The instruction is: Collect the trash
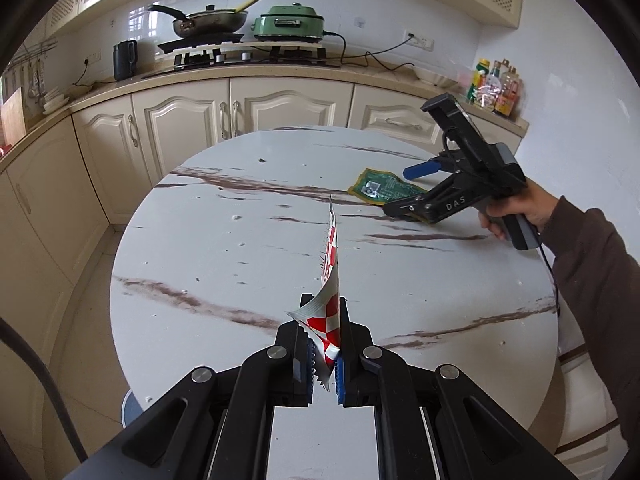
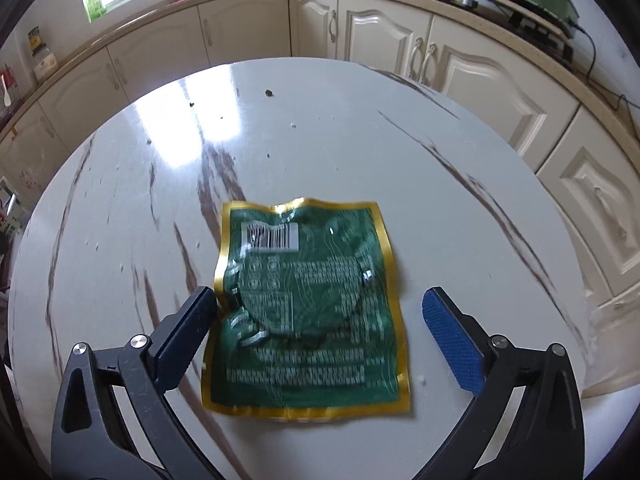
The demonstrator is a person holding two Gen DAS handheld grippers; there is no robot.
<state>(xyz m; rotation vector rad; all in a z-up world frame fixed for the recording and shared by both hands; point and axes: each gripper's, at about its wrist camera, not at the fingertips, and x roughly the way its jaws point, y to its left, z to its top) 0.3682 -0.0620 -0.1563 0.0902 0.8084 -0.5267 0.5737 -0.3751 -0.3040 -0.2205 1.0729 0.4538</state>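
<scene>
Round glossy marble table [image 2: 320, 128]; flat crinkled green foil packet [image 2: 308, 304] between spread jaws.

Frying pan [image 1: 210, 20], green cooker [image 1: 289, 24]

Green packet [image 2: 308, 304] between spread tongs [image 2: 320, 312]

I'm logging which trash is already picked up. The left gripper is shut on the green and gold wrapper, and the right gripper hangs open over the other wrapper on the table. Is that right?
Not quite: the colours are swapped. The left gripper is shut on the red and white wrapper, as the left wrist view shows. The green and gold wrapper lies flat on the table under the open right gripper, shown in the right wrist view.
</scene>
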